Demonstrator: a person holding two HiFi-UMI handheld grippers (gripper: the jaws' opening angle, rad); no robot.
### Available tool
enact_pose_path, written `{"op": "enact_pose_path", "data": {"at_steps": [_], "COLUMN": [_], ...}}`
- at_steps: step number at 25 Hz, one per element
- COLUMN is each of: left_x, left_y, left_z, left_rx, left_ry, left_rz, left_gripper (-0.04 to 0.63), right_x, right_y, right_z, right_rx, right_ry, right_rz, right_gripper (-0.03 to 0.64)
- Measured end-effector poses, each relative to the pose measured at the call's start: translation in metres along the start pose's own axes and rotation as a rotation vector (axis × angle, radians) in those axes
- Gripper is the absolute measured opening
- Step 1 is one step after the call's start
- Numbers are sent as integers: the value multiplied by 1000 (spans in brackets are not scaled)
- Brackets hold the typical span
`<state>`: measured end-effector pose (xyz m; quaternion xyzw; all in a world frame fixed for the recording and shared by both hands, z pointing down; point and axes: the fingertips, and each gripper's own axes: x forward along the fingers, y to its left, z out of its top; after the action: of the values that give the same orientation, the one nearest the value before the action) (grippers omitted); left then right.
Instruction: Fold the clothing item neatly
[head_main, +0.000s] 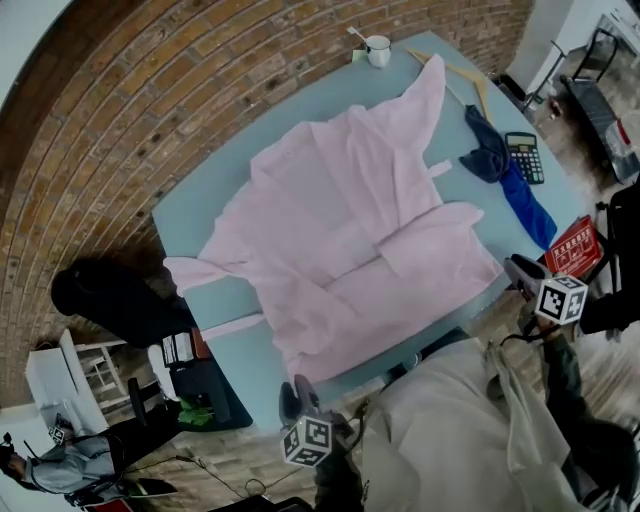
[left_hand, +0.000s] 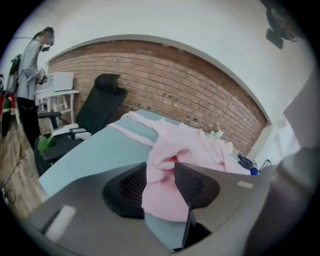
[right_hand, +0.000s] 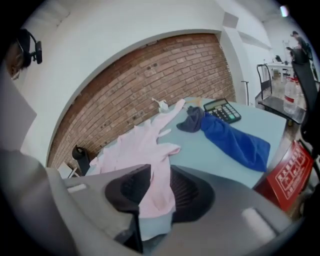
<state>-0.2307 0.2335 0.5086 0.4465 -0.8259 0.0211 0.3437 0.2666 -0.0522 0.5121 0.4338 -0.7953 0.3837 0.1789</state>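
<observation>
Robe (head_main: 350, 220), pale pink: lies spread open and mostly flat on the light blue table (head_main: 200, 215), covering much of its middle. One sleeve runs out toward the white mug (head_main: 378, 50) at the far edge. Another is folded back across the front. The hem lies along the near edge of the table.

Left gripper (head_main: 300, 395): sits just off the near edge, at the hem's left corner. Its jaws stand partly apart. Its own view shows pink cloth lying loosely in the gap, and the pads are not seen to pinch it.

Right gripper (head_main: 520, 272): sits at the hem's right corner, just beside the table edge. Its jaws are likewise partly apart. A strip of the robe hangs between them, with ribbed pad visible on both sides of it, so nothing is clamped.

Other items on the table, to the right of the robe and clear of it: a blue cloth (head_main: 520, 195) and a calculator (head_main: 523, 157).
</observation>
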Motion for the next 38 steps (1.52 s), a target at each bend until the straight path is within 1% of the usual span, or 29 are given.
{"op": "enact_pose_path", "data": {"at_steps": [1,3,4,5,7,8,9,12,15,17,19,20,21,23,24,26,27,29,32,34,36,38], "left_x": [4,15,23,30,45,53,62,92,124,147,175,190,205,228,237,250,255,263,275,284,292,297], "left_y": [-17,-52,-70,-88,-125,-144,-165,-227,-284,-317,-346,-359,-373,-403,-418,-439,-445,-453,-463,-471,-477,-480], "left_z": [9,20,25,28,32,34,36,40,43,48,60,68,76,84,84,82,79,68,52,46,42,39], "left_rx": [29,61,72,82,97,98,96,97,104,110,132,144,152,160,162,168,168,161,166,169,170,171], "left_ry": [-13,-33,-43,-50,-59,-60,-60,-51,-27,-14,-33,-49,-62,-64,-58,-47,-37,-4,47,66,77,84], "left_rz": [-54,-155,-196,-229,-284,-310,-336,-408,-452,-468,-456,-445,-439,-456,-473,-495,-499,-500,-503,-507,-514,-518], "left_gripper": [180,122,103,64,29,12,11,8,8,8,8,8,8,11,11,11,11,11,12,15,17,20], "right_x": [0,9,18,30,55,67,78,104,124,137,155,168,181,209,224,257,275,306,340,354,365,372], "right_y": [8,26,33,39,51,58,67,90,87,72,52,40,26,-4,-20,-49,-62,-82,-90,-94,-100,-107], "right_z": [17,54,72,88,108,114,117,122,145,174,209,227,245,282,300,329,338,342,325,312,304,301], "right_rx": [-20,-107,-164,-224,-339,-383,-411,-423,-432,-389,-314,-283,-255,-212,-207,-239,-261,-286,-286,-294,-311,-325], "right_ry": [-29,-96,-122,-134,-122,-104,-84,-43,-47,-72,-90,-94,-101,-125,-129,-101,-66,38,201,287,331,338], "right_rz": [36,106,124,133,147,161,182,256,271,282,292,285,269,221,192,123,89,47,44,29,-8,-54], "right_gripper": [123,82,47,4,2,2,2,2,2,2,4,23,64,147,170,174,175,175,175,175,175,175]}}
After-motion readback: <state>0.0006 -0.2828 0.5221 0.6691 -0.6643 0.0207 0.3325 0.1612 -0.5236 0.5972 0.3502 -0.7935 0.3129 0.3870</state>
